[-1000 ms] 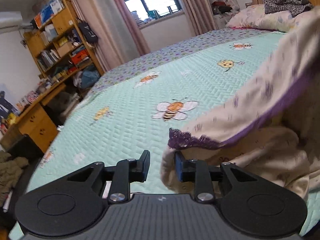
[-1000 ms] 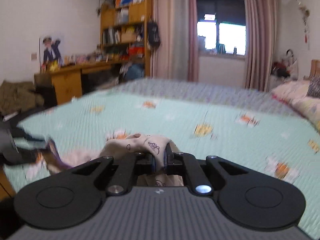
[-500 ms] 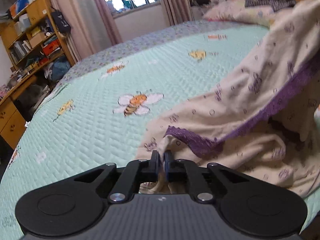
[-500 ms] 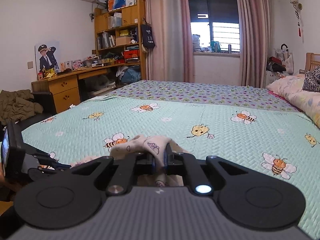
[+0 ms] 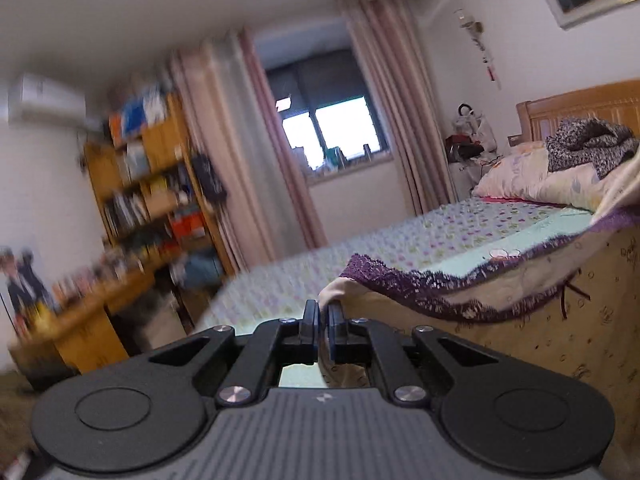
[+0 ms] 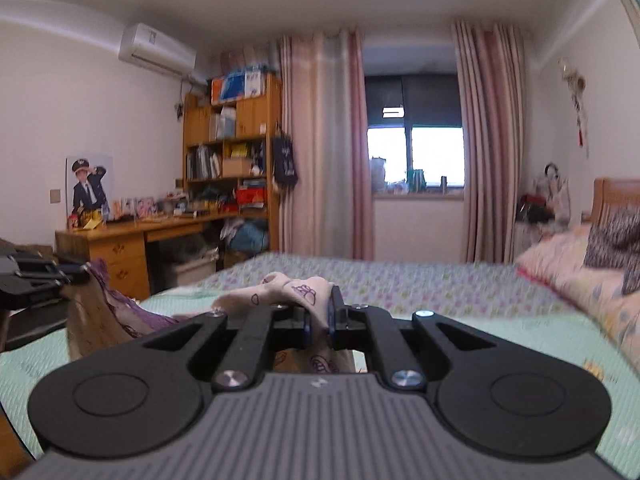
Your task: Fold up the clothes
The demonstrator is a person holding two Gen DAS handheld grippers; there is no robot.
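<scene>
Both hand-held grippers pinch the cream garment (image 5: 540, 312) above the bed (image 6: 460, 332): left hand-held gripper (image 5: 323, 316) and right hand-held gripper (image 6: 319, 316) each clamp a corner, cloth stretched left-right between them.

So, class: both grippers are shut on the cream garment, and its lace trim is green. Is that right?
Not quite. The lace trim is purple, as the left wrist view shows. The rest holds: the left gripper and right gripper are both shut on the cream garment.

garment (image 5: 552, 320): soft cloth, lace trim | gripper (image 5: 323, 312): matt black plastic | headboard (image 5: 580, 106): glossy wood
</scene>
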